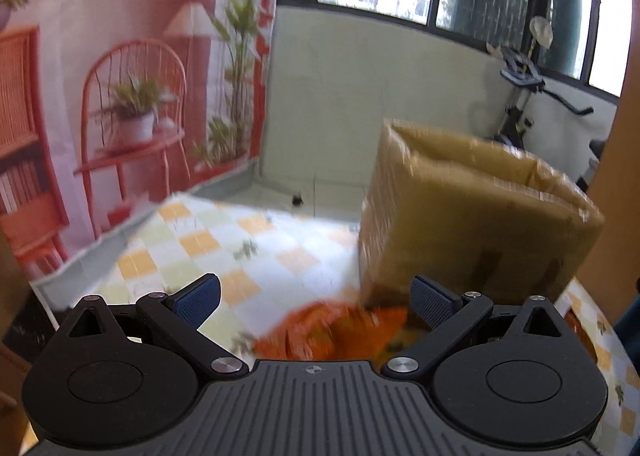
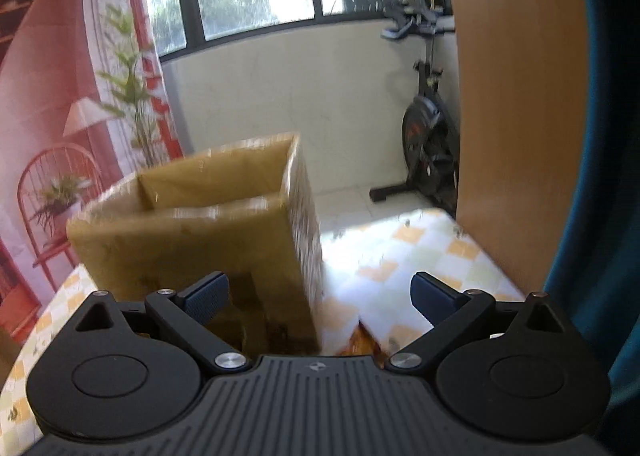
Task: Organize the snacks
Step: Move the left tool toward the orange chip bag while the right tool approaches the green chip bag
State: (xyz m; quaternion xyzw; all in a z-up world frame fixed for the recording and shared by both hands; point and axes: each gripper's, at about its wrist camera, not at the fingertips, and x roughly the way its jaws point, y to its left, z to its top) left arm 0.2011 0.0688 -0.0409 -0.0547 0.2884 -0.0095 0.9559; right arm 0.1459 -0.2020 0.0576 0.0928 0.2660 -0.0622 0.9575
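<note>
An open-topped brown cardboard box [image 1: 472, 215] stands on the checkered tablecloth, right of centre in the left wrist view. A blurred orange snack packet [image 1: 328, 330] lies on the cloth at the box's near corner, just beyond my left gripper [image 1: 314, 298], which is open and holds nothing. In the right wrist view the same box [image 2: 192, 232] fills the left-centre. My right gripper [image 2: 320, 294] is open and holds nothing, its left finger in front of the box wall. A sliver of an orange-brown packet [image 2: 362, 342] shows on the cloth by the box's base.
The table [image 2: 420, 252] wears a white, orange and green checkered cloth. A red printed backdrop [image 1: 100, 95] hangs on the left. An exercise bike [image 2: 428, 123] stands by the window wall. A wooden panel [image 2: 516, 95] rises close on the right.
</note>
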